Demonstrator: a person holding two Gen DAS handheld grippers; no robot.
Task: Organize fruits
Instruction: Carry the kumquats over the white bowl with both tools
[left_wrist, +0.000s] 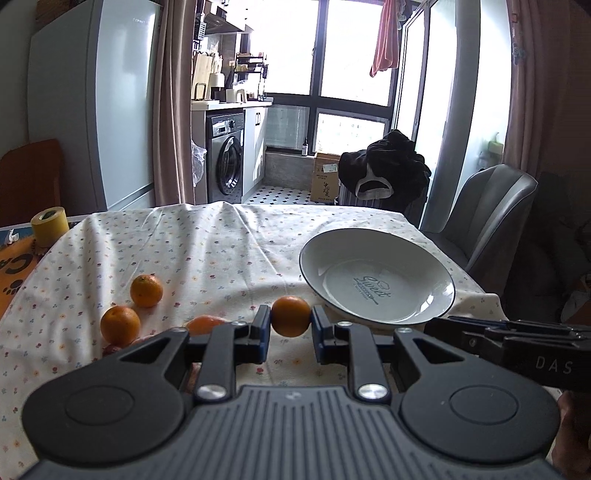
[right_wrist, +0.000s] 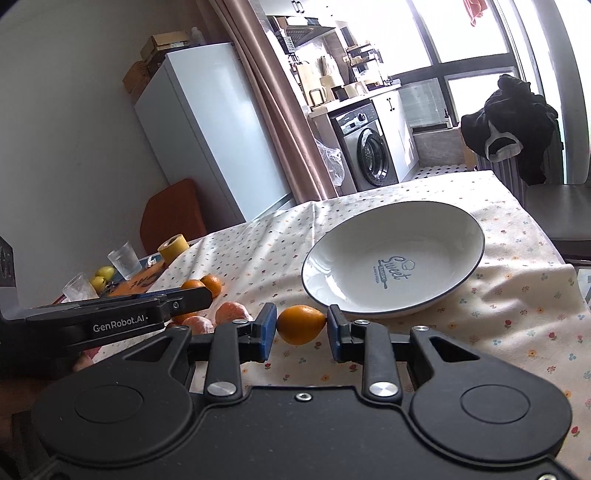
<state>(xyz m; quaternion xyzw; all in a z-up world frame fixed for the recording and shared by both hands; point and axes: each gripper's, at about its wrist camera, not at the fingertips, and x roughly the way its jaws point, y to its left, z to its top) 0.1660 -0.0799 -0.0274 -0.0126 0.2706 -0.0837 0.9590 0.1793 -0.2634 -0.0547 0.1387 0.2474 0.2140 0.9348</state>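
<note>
A white plate (left_wrist: 369, 258) (right_wrist: 369, 236) with a dark rim and "Sweet" printed inside sits on the flowered tablecloth, with nothing in it. My left gripper (left_wrist: 291, 321) is shut on an orange (left_wrist: 291, 316), just left of the plate's near rim. My right gripper (right_wrist: 301, 326) is shut on another orange (right_wrist: 301, 324) at the plate's near-left rim. Loose oranges lie to the left (left_wrist: 146, 290) (left_wrist: 120, 325), one (left_wrist: 205, 325) half hidden behind my left fingers. In the right wrist view, more oranges (right_wrist: 232, 313) cluster beside the left gripper's body (right_wrist: 110, 321).
A yellow tape roll (left_wrist: 48, 226) (right_wrist: 173, 247), two drinking glasses (right_wrist: 125, 260) and yellow-green fruit (right_wrist: 105, 273) stand at the table's left end. A grey chair (left_wrist: 491, 214) is at the far right corner. The right gripper's body (left_wrist: 517, 343) is close on my left gripper's right.
</note>
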